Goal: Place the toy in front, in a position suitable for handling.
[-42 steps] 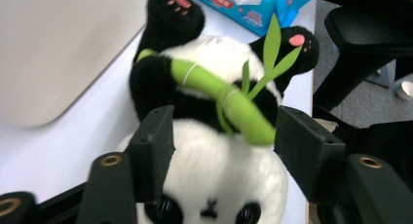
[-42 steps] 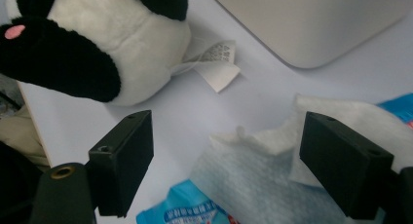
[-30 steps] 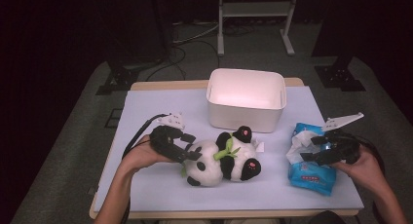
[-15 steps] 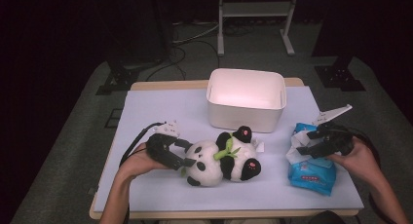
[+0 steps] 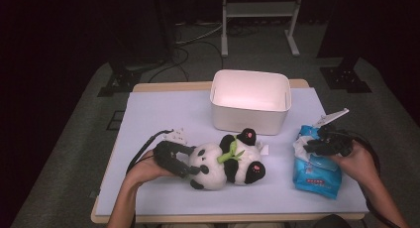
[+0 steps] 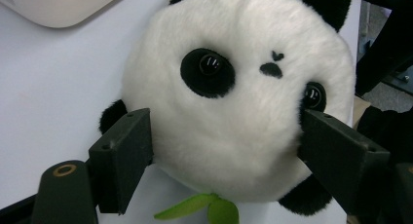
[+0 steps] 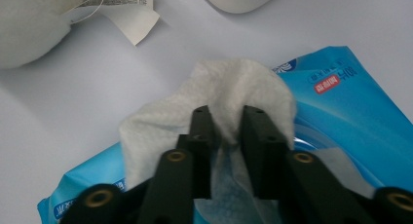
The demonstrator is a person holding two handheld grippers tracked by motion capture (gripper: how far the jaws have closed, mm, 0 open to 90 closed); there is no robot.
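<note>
- So the right gripper point(image 7: 228, 136) has just been closing its jaws, and now they're pinching the white wipe point(image 7: 214, 95) that's sticking up out of the blue pack point(image 5: 317, 171) at the right end of the worktop point(image 5: 163, 114). A second ago they were spread above it.
- Meaning, I think, the wipe is about to get pulled out, probably for cleaning the panda.
- The left gripper point(image 6: 224, 141) has been sinking toward the toy panda point(image 5: 229, 162) while opening its jaws. They're spread on either side of the head; can't tell if they're actually pressing the fur.
- The panda's lying on its back mid-worktop, in front of the white tub point(image 5: 250, 100): fluffy, round white face, black eye patches, green leaf on its belly.
</note>
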